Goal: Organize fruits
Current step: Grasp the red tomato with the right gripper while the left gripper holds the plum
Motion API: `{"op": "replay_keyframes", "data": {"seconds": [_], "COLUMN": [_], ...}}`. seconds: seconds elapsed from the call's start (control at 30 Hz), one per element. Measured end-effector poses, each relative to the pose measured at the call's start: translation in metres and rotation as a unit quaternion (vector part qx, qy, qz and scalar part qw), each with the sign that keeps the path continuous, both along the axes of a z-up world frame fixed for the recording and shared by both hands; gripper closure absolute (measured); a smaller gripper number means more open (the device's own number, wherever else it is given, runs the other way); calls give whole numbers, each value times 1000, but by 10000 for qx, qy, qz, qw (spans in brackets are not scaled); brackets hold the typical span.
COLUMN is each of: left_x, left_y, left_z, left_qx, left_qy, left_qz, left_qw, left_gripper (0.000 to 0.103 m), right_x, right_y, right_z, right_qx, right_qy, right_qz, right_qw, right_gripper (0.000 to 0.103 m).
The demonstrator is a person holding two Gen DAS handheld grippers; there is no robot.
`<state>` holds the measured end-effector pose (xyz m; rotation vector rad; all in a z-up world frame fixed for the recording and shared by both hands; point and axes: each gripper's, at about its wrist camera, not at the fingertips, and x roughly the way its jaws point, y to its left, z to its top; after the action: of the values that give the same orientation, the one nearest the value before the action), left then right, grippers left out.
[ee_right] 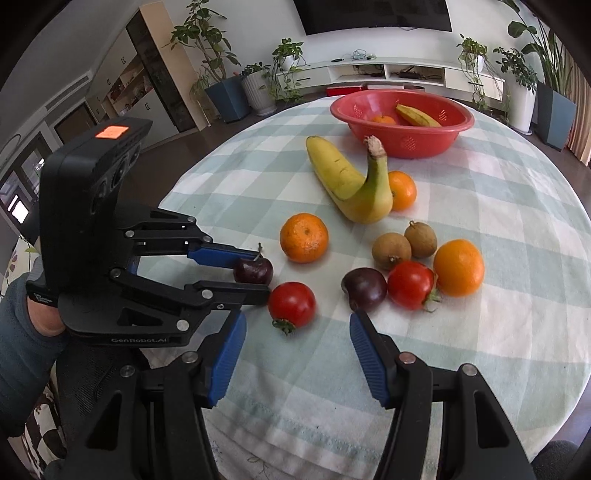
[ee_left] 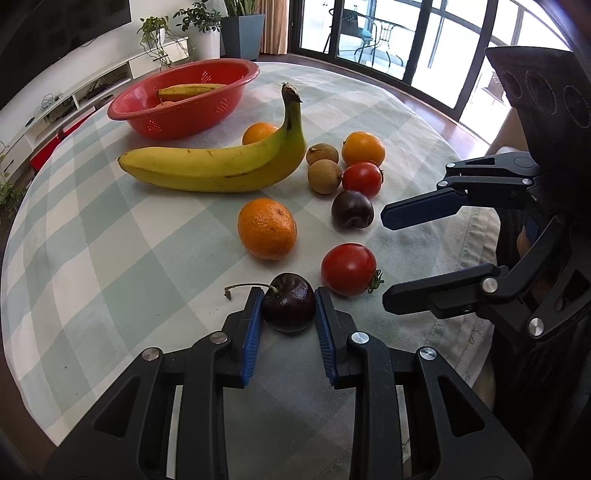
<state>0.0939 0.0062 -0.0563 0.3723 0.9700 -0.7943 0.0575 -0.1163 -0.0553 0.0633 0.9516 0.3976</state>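
My left gripper (ee_left: 289, 308) is shut on a dark cherry (ee_left: 289, 307) with a stem, low over the checked tablecloth; it also shows in the right wrist view (ee_right: 254, 271). My right gripper (ee_right: 297, 334) is open and empty, just short of a red tomato (ee_right: 291, 303) and a dark plum (ee_right: 364, 288). A banana (ee_left: 221, 166), several oranges, another tomato (ee_left: 362, 178) and two brown longans (ee_left: 323, 164) lie on the cloth. A red basket (ee_left: 184, 98) at the far side holds a banana and an orange.
The round table's edge (ee_right: 332, 454) is close below my right gripper. A white TV cabinet (ee_right: 388, 72) and potted plants stand behind the table. Glass doors (ee_left: 388, 33) lie beyond the far right.
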Motion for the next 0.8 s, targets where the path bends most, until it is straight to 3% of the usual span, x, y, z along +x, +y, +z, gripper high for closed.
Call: {"op": "replay_keyframes", "data": {"seconds": [0.13, 0.37, 0.5, 0.8], "left_x": [-2, -7, -8, -14], "left_y": [11, 30, 41, 40], "left_z": [7, 20, 25, 24], "left_qx": [-130, -405, -509, -557], "left_qy": [-6, -5, 5, -3], "left_qz": [149, 500, 703, 850], "left_qw": [9998, 9979, 9962, 9948], "left_gripper": [77, 77, 77, 77], "right_x": [5, 19, 18, 18], "right_y": [9, 21, 29, 29], "right_z": [-3, -15, -19, -19], "right_qx": [-128, -582, -919, -947], "right_qy": [-5, 80, -36, -38], "right_qz": [123, 226, 332, 325], "right_qw": [9998, 9980, 9952, 9950], "right_gripper": [41, 55, 58, 69]}}
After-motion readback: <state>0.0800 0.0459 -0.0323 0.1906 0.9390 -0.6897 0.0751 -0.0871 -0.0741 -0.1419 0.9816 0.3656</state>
